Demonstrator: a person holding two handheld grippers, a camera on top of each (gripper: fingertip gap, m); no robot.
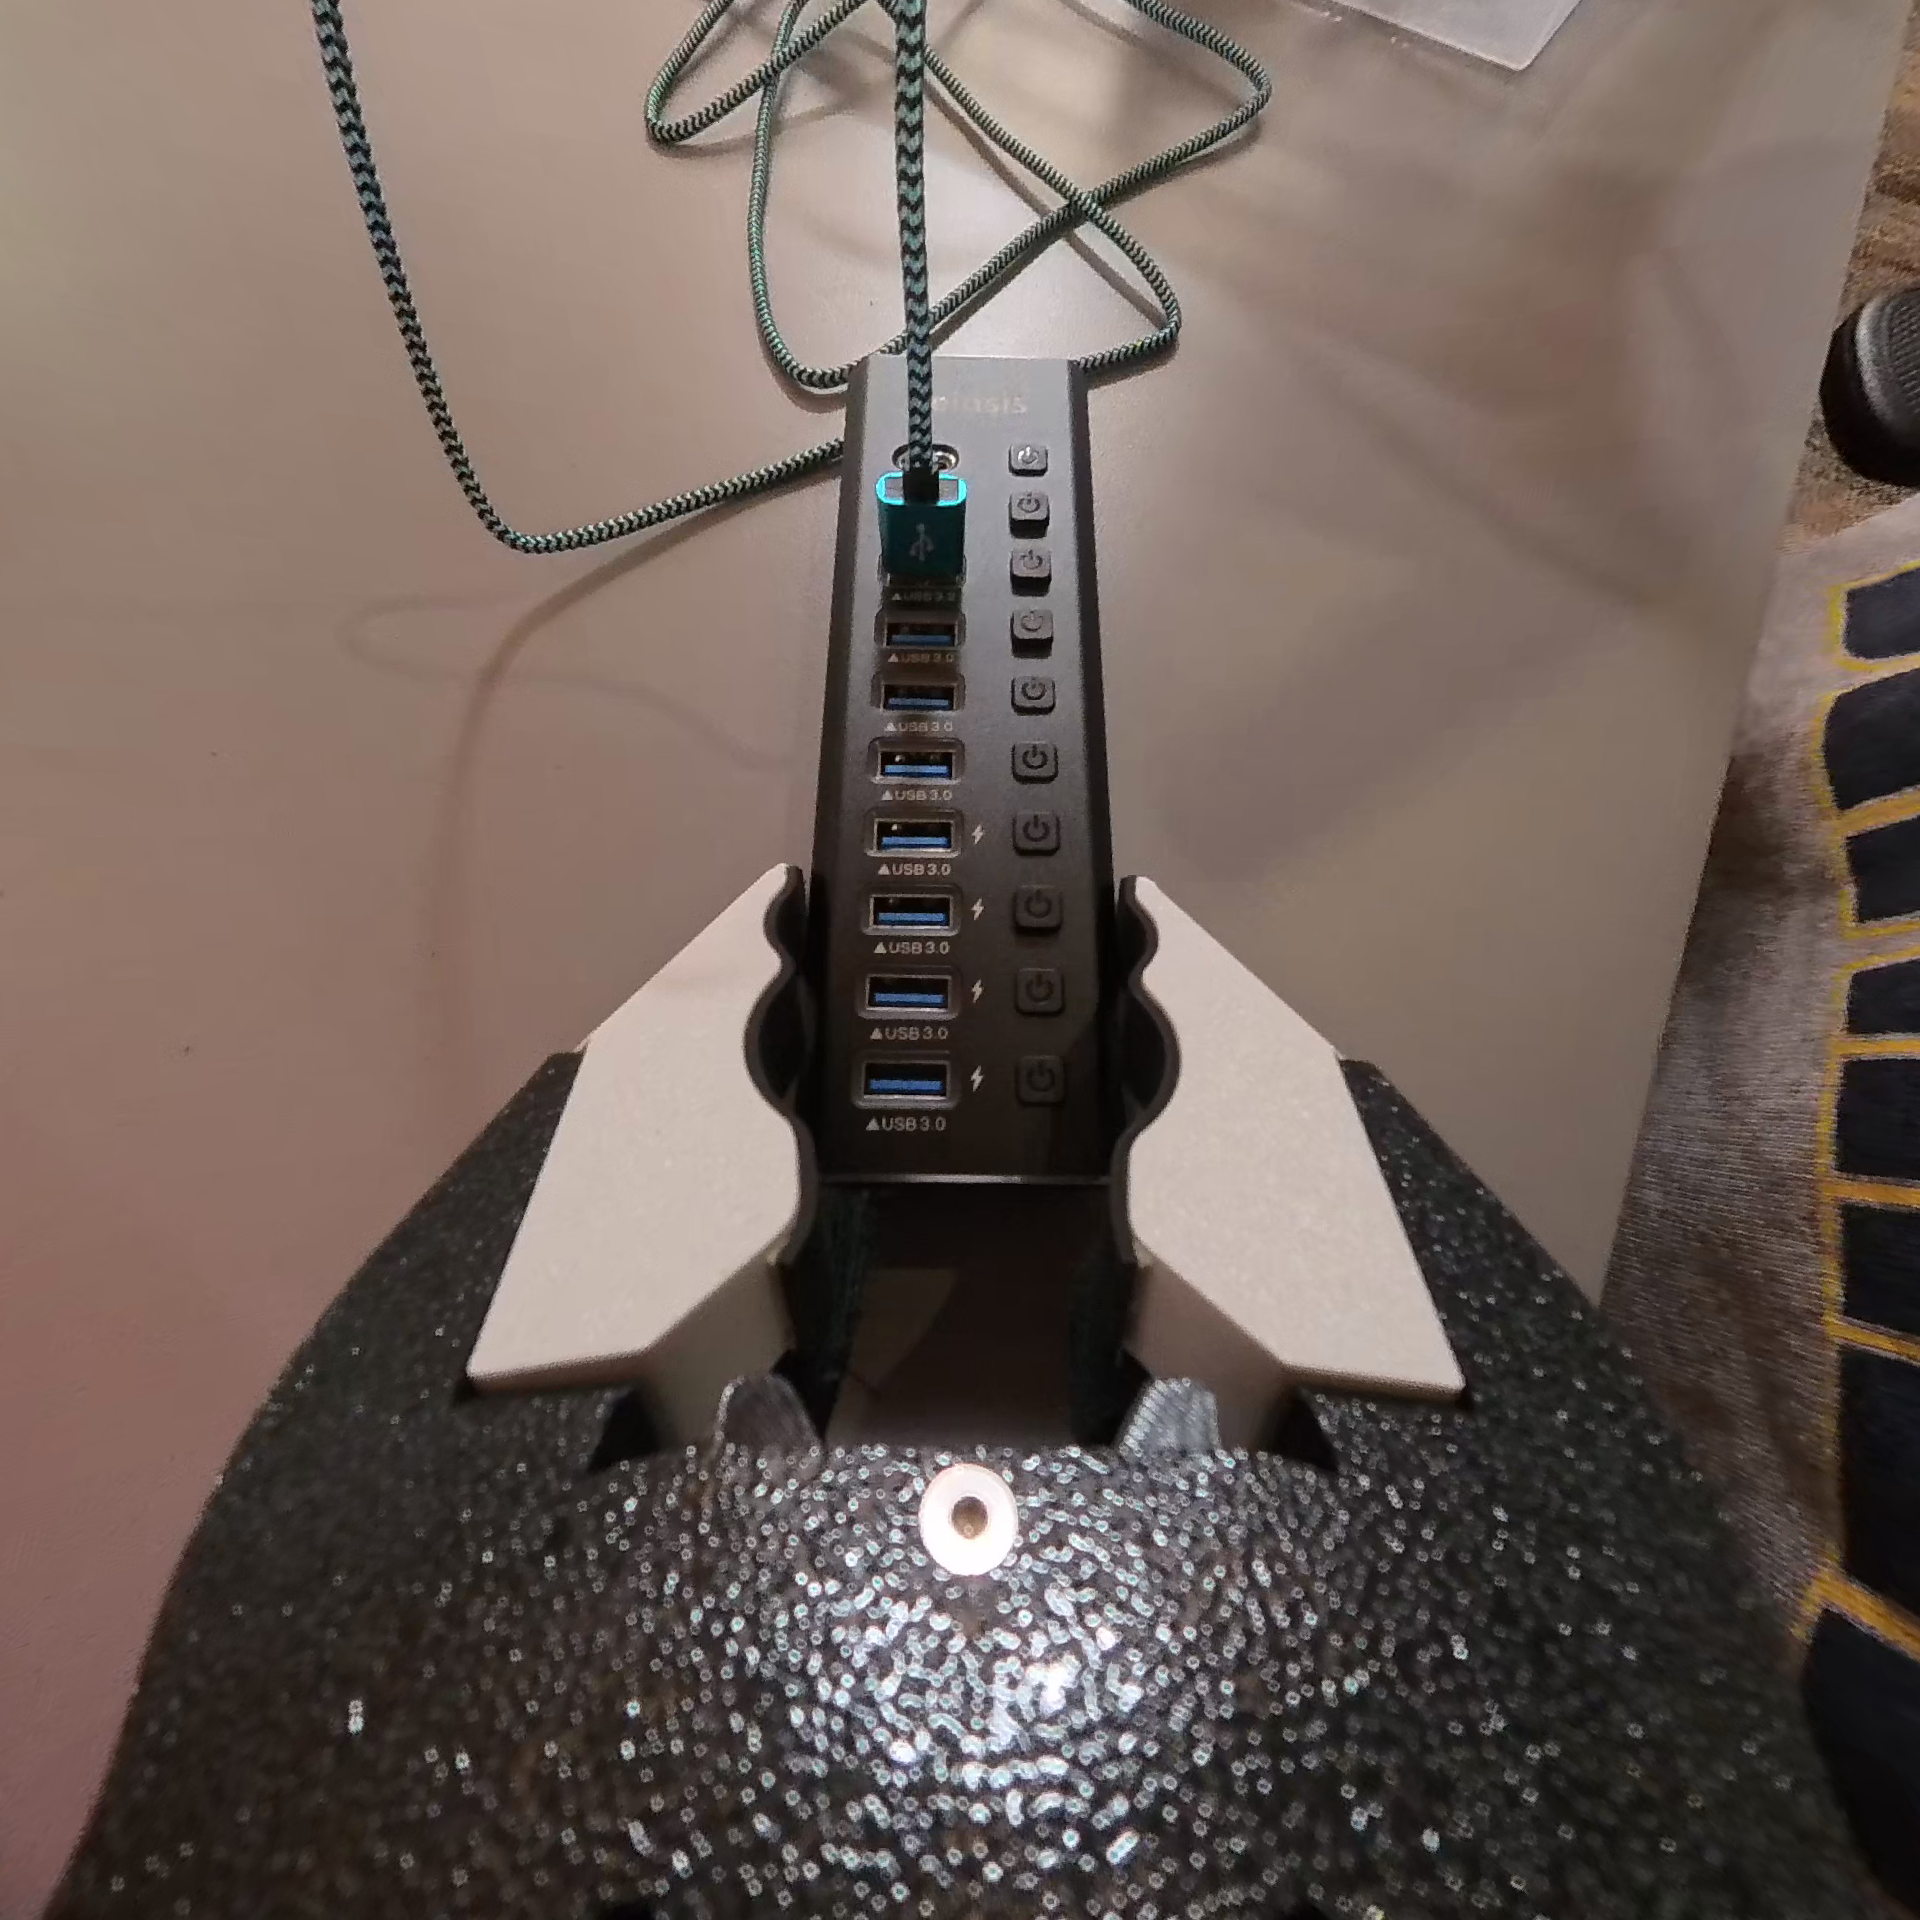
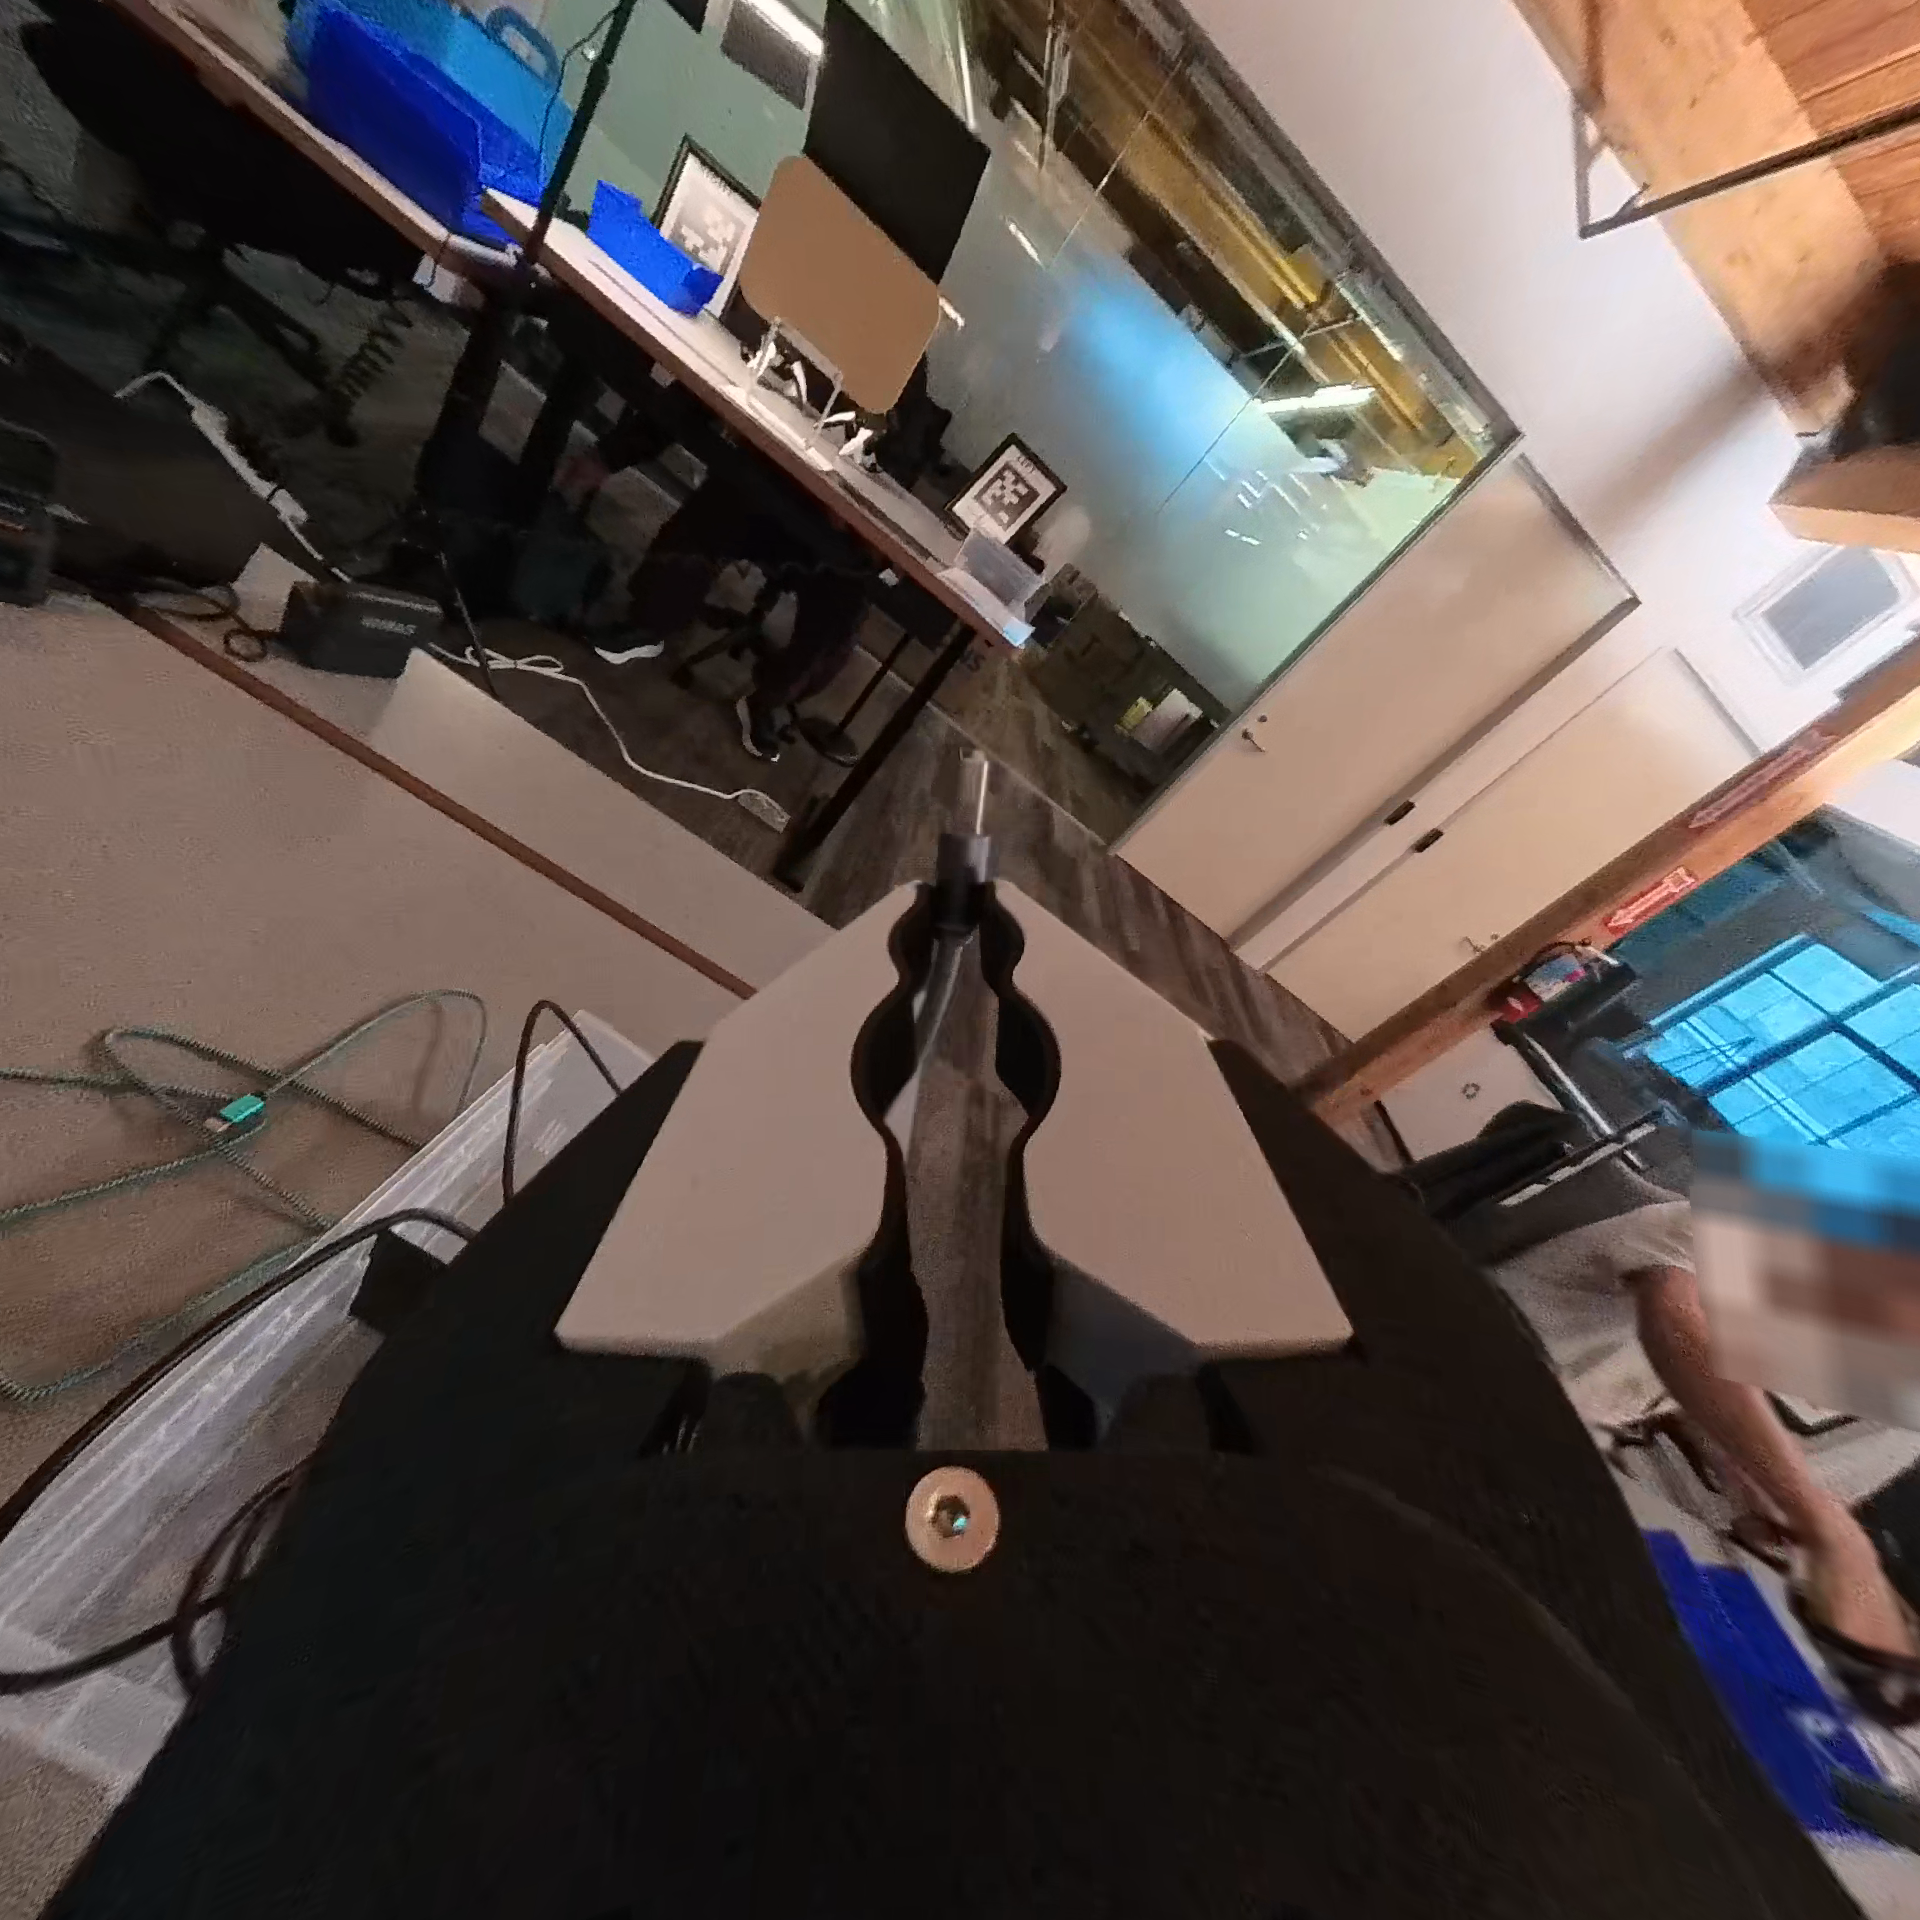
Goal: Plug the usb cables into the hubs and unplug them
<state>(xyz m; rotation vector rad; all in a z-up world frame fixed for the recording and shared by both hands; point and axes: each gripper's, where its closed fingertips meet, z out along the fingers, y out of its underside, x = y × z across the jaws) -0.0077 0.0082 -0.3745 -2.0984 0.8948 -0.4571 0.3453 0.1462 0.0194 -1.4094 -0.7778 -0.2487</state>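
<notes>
- While the table [image 1: 312, 727] carries everything, the black hub [image 1: 961, 790] is the biggest task piece: it lies flat on it, its near end clamped between the left gripper's [image 1: 961, 997] white fingers [image 1: 665, 1122]. It looks rigid and smooth-sided, so gripping across its long edges, as here, should steady it against plug force.
- A green braided cable [image 1: 914, 260] loops loosely behind the hub; it is soft and will drag or snag, so it is a poor place to hold.
- Its teal plug [image 1: 923, 525] stands in a far port, probably seated; the hard shell is the part to pinch.
- Off the table and aimed at the room, the right gripper [image 2: 961, 914] is closed on a grey cable [image 2: 930, 1023] just behind its small metal connector [image 2: 971, 790], which sticks out past the tips. That connector is light, slim and likely to twist, so hold the boot squarely.
</notes>
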